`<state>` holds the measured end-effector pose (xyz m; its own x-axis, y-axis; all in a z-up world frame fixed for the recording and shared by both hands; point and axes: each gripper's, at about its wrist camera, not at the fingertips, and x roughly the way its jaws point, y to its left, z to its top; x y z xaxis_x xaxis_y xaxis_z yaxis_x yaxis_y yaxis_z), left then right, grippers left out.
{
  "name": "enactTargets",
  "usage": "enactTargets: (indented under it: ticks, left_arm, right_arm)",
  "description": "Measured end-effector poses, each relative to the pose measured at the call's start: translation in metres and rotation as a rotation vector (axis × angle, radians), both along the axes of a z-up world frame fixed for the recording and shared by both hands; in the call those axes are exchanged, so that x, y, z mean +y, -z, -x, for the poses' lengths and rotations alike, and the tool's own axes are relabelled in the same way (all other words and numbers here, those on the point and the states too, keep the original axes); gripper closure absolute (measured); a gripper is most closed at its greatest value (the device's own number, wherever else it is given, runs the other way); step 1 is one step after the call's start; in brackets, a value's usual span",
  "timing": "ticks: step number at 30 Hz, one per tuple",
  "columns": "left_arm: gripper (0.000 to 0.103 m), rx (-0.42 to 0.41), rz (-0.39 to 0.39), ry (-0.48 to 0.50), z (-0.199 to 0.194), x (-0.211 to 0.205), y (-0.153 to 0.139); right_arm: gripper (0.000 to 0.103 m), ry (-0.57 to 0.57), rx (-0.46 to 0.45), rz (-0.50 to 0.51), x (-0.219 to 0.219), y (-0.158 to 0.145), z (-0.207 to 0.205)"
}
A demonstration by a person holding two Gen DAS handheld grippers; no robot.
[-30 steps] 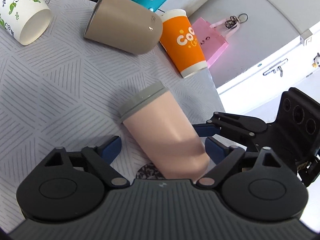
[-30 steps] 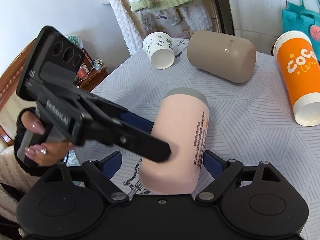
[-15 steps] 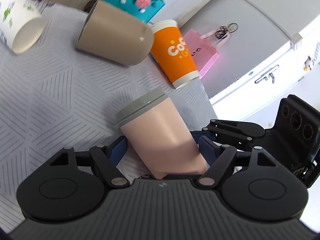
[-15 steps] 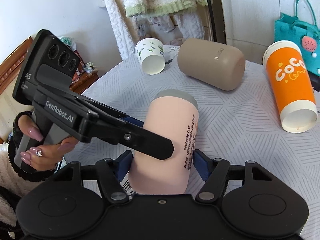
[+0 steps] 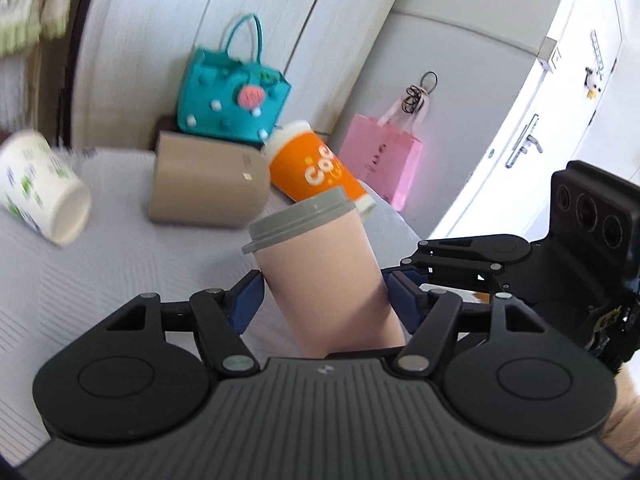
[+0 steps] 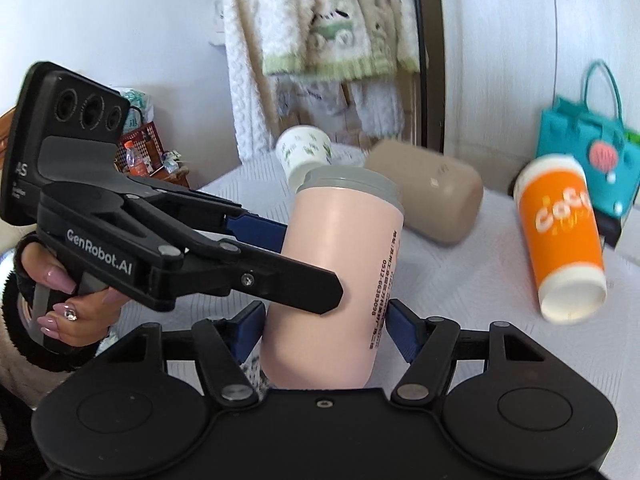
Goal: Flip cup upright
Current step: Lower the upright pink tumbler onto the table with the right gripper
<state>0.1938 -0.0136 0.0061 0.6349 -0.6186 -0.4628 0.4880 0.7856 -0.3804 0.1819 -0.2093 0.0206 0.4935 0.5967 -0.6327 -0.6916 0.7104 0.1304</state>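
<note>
A pink cup [image 5: 332, 284] with a grey lid [image 5: 300, 218] is tilted up, nearly upright, lid end at the top; it also shows in the right wrist view [image 6: 340, 280]. My left gripper [image 5: 326, 300] is shut on its lower body, blue pads on both sides. My right gripper [image 6: 324, 328] is shut on the same cup near its base. The left gripper [image 6: 276, 260] crosses in front of the cup in the right wrist view. The cup's bottom is hidden behind the gripper bodies.
On the patterned tablecloth [image 5: 120, 264] lie a beige cup [image 5: 208, 184], an orange paper cup [image 5: 316, 172] and a white leaf-print cup [image 5: 40, 192], all on their sides. A teal bag [image 5: 228, 104] and a pink bag [image 5: 384, 160] stand behind. The table edge is at the right.
Both grippers closed on the pink cup, then swung it from lying on the cloth to nearly upright, lid end rising.
</note>
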Motion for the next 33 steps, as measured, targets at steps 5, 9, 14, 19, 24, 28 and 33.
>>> enactTargets:
  ticks: [5, 9, 14, 19, 24, 28, 33]
  left_arm:
    - [0.043, -0.064, -0.022, -0.038, -0.002, 0.012, -0.011]
    - [0.044, -0.096, -0.025, -0.061, -0.008, 0.019, -0.012]
    - [0.045, -0.124, -0.05, -0.083, -0.017, 0.017, -0.006]
    - [0.045, -0.139, -0.071, -0.073, -0.02, 0.01, -0.001]
    - [0.044, -0.136, -0.043, -0.042, -0.018, 0.008, 0.001]
    - [0.044, -0.116, -0.041, -0.039, -0.016, 0.007, 0.001]
    - [0.041, -0.108, -0.057, -0.051, -0.011, 0.006, 0.001]
  right_arm:
    - [0.033, 0.01, -0.102, 0.023, 0.017, 0.001, -0.003]
    - [0.034, 0.031, -0.235, 0.052, 0.029, 0.008, -0.004]
    - [0.035, 0.064, -0.267, 0.02, 0.032, 0.015, -0.016]
    - [0.035, 0.092, -0.256, -0.005, 0.03, 0.023, -0.023]
    - [0.035, 0.099, -0.255, -0.003, 0.026, 0.026, -0.022]
    - [0.035, 0.1, -0.262, 0.016, 0.026, 0.025, -0.019]
    - [0.034, 0.113, -0.303, 0.036, 0.027, 0.022, -0.009]
